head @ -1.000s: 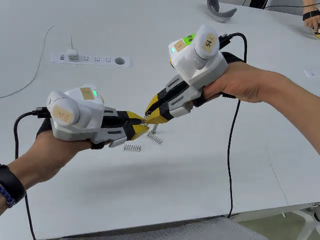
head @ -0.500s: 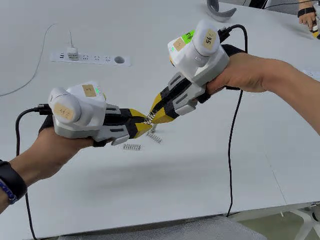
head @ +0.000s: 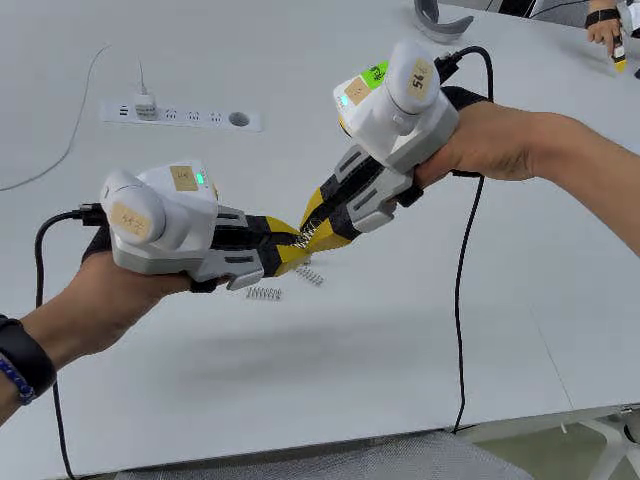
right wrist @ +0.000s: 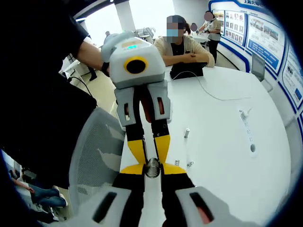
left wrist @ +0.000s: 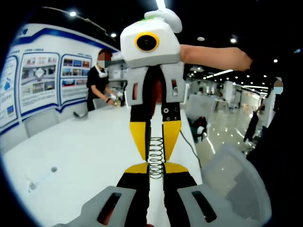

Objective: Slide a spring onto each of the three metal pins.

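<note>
In the head view my left gripper (head: 292,250) and right gripper (head: 316,236) meet tip to tip above the white table (head: 400,330). A small steel spring (head: 305,237) bridges the two pairs of yellow tips. The right gripper (right wrist: 151,169) is shut on that spring (right wrist: 152,168), seen end-on. The left gripper (left wrist: 155,169) is shut; the spring (left wrist: 155,155) runs up from its tips, and the thin pin it seems to hold is hidden inside the coils. Two loose springs (head: 264,293) (head: 310,274) lie below. A metal pin (right wrist: 186,133) stands upright on the table.
A white power strip (head: 180,118) with a plugged-in charger (head: 145,103) lies at the back left. The right gripper's black cable (head: 463,260) trails over the table's front edge. A grey curved object (head: 440,20) and another person's hand (head: 605,25) are at the far edge.
The two grippers have drawn closer together. The left one moved right and the right one shifted slightly up. The spring now lies further in between the left gripper's tips.
</note>
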`<act>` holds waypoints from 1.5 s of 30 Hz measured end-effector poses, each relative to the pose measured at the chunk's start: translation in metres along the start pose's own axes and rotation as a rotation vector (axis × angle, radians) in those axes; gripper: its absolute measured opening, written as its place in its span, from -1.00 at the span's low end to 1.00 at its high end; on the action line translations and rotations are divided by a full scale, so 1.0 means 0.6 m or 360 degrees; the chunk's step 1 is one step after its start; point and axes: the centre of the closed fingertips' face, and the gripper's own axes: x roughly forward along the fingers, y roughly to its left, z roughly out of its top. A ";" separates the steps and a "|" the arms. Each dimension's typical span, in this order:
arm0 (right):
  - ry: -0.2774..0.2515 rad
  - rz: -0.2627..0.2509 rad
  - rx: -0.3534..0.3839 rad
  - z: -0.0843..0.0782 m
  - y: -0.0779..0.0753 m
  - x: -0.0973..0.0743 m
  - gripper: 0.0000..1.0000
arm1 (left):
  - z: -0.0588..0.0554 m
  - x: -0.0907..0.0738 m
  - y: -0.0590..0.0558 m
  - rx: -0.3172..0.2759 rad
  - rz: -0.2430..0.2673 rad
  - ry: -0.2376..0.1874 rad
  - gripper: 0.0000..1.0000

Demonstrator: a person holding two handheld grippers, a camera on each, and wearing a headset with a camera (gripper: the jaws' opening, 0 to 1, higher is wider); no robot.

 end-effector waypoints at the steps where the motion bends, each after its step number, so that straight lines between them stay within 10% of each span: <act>1: 0.0002 0.0004 0.0000 -0.001 0.001 0.000 -0.73 | 0.000 0.000 0.000 0.0010 0.0001 0.0000 -0.83; 45: 0.0010 0.0079 -0.0006 -0.011 0.024 0.078 -0.76 | -0.079 -0.025 -0.023 -0.0106 0.0020 0.0088 -0.73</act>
